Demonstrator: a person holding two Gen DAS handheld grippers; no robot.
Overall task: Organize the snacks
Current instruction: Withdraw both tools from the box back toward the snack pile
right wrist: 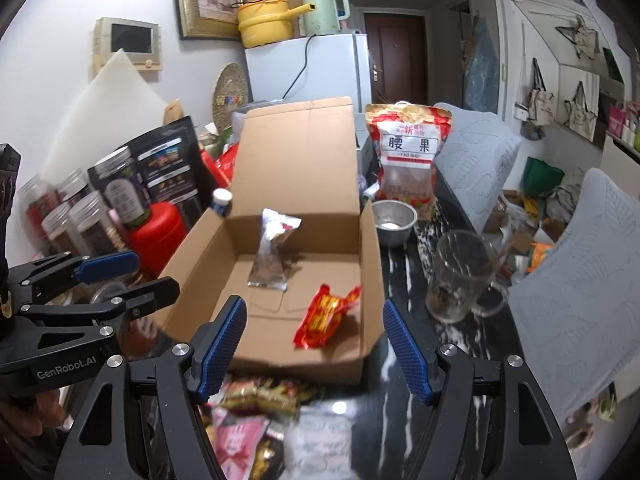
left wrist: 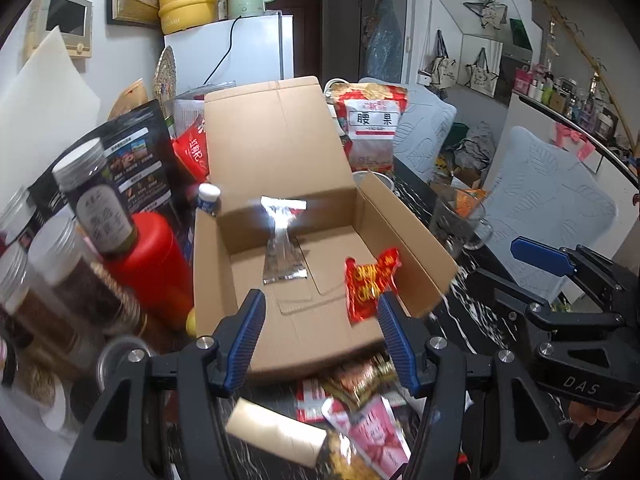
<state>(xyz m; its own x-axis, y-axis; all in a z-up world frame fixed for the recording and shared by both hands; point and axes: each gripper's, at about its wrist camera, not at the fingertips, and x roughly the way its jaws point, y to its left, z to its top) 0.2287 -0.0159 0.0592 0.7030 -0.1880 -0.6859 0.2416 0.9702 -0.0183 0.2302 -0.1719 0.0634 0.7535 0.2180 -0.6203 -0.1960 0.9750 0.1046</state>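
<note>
1. Black marbled tabletop (right wrist: 404, 248), cluttered; white fridge (right wrist: 320, 68) behind it with a yellow pot (right wrist: 266, 20) and a pale green kettle (right wrist: 324, 2) on top.
2. Landmark: open cardboard box (right wrist: 298, 168) at mid-table, lid flap standing upright at its far side.
3. Inside the box: silver foil snack packet (right wrist: 274, 254) lies toward the back wall; red snack packet (right wrist: 326, 314) lies on the floor nearer the front right corner. The two are apart.
4. In front of the box, on the table: loose pile of snack packets (right wrist: 256, 408), pink and dark wrappers, blurred.
5. Left of the box: red canister (right wrist: 158, 228), several clear lidded jars (right wrist: 90, 220), black pouch (right wrist: 170, 162).
6. Right of the box: steel bowl (right wrist: 394, 220) just beside the wall, glass mug (right wrist: 460, 272) further right, cashew bag (right wrist: 408, 152) behind the bowl.
7. Left gripper (left wrist: 320, 322): jaws released, nothing between the pads; hovers over the box's near edge.
8. Right gripper (right wrist: 312, 334): jaws spread, empty; also over the near edge, beside the left one.
</note>
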